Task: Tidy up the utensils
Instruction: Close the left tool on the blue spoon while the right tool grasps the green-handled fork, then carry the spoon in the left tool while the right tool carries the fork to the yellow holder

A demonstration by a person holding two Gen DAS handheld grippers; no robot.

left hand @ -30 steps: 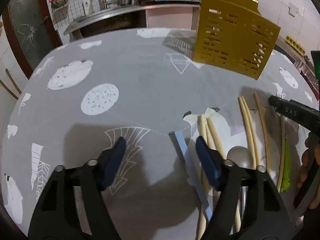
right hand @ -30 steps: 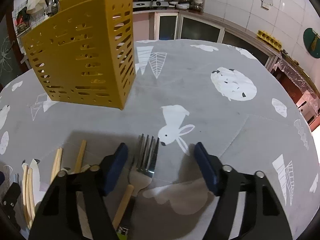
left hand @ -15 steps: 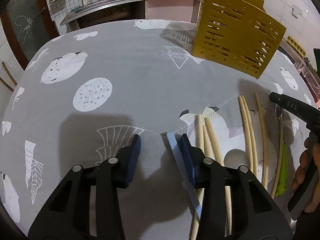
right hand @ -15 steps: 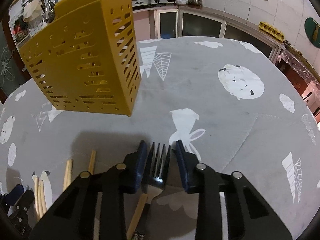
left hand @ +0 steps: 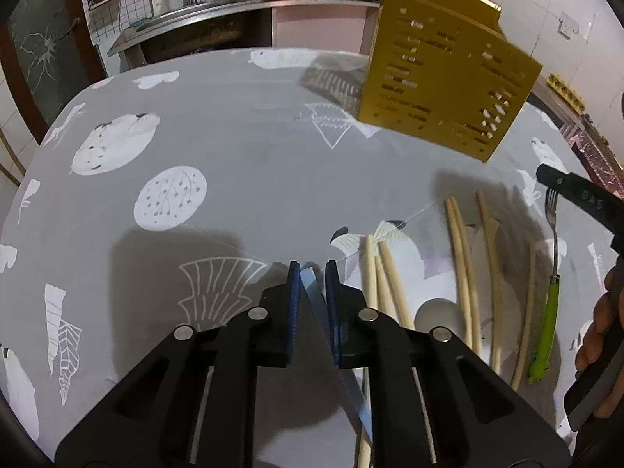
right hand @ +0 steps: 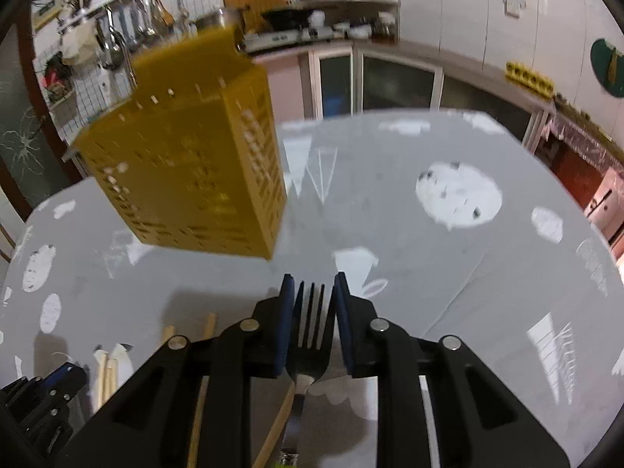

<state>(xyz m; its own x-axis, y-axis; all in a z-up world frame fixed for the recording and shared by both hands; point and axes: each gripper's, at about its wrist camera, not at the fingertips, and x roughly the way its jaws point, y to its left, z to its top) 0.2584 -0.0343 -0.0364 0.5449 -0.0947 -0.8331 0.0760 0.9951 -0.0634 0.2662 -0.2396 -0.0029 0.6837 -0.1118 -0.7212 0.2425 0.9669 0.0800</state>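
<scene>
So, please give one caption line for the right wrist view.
Right gripper closing on a fork before the yellow utensil holder.

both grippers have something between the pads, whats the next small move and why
Probably lift the right gripper and carry its fork toward the yellow holder. Its jaws are closing with the fork head between the pads, and the holder stands just ahead on the table. The left gripper is closing on a blue strip.

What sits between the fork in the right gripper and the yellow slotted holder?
Nothing visible. The steel fork sits between the closing pads of the right gripper; only bare grey patterned tablecloth lies between it and the yellow slotted plastic utensil holder. The holder's top opening is out of view.
</scene>
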